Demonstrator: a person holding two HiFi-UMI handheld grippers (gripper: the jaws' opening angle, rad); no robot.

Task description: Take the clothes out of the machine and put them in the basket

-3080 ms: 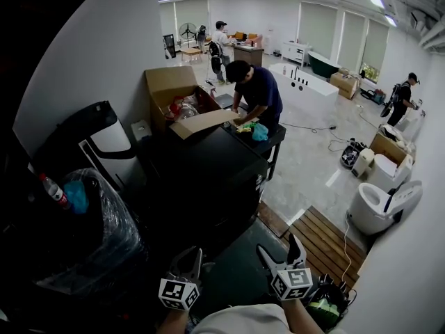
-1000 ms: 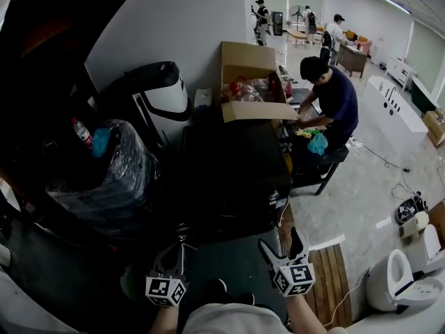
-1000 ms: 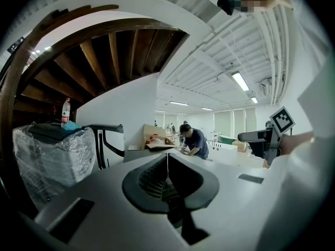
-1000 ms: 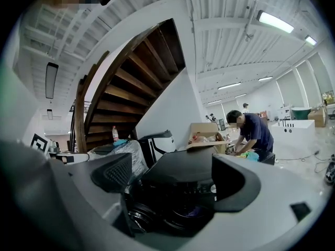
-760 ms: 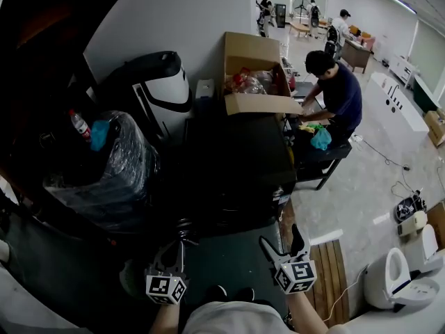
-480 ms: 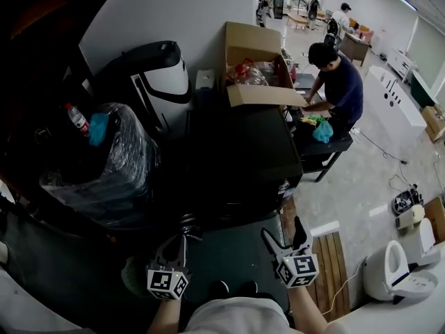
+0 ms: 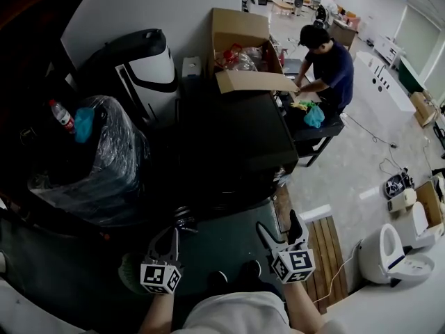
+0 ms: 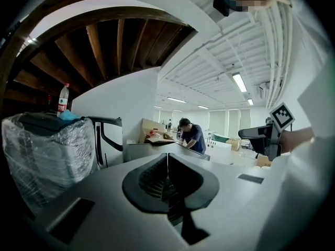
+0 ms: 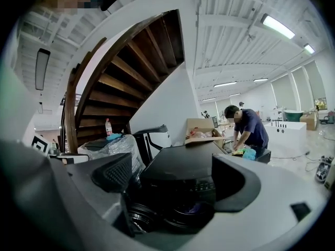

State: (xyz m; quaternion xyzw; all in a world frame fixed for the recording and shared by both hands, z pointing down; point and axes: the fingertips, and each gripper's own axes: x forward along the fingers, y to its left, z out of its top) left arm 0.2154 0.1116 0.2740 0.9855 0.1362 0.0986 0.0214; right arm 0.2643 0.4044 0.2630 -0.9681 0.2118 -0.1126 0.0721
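Observation:
The black washing machine (image 7: 233, 141) stands straight ahead of me in the head view. The right gripper view shows its front (image 9: 180, 169) and round door (image 9: 186, 210), with a hint of purple cloth (image 9: 195, 208) behind the glass. My left gripper (image 7: 175, 229) hangs low in front of the machine with its jaws shut and nothing in them (image 8: 167, 158). A little to the right, my right gripper (image 7: 279, 225) is open and empty, and it frames the machine's front (image 9: 175, 181). A greenish round thing (image 7: 127, 273), maybe the basket, lies on the floor by my left hand.
A plastic-wrapped bin (image 7: 94, 158) with a bottle (image 7: 60, 115) stands left of the machine, and a white and black appliance (image 7: 142, 68) behind it. Beyond are an open cardboard box (image 7: 240, 47) and a person (image 7: 327, 61) at a low table. A wooden board (image 7: 327, 249) and a toilet (image 7: 389, 256) lie right.
The head view has swung and tilted further down, so the machine sits more centrally. Both grippers keep their place low in front of it, left shut, right open.

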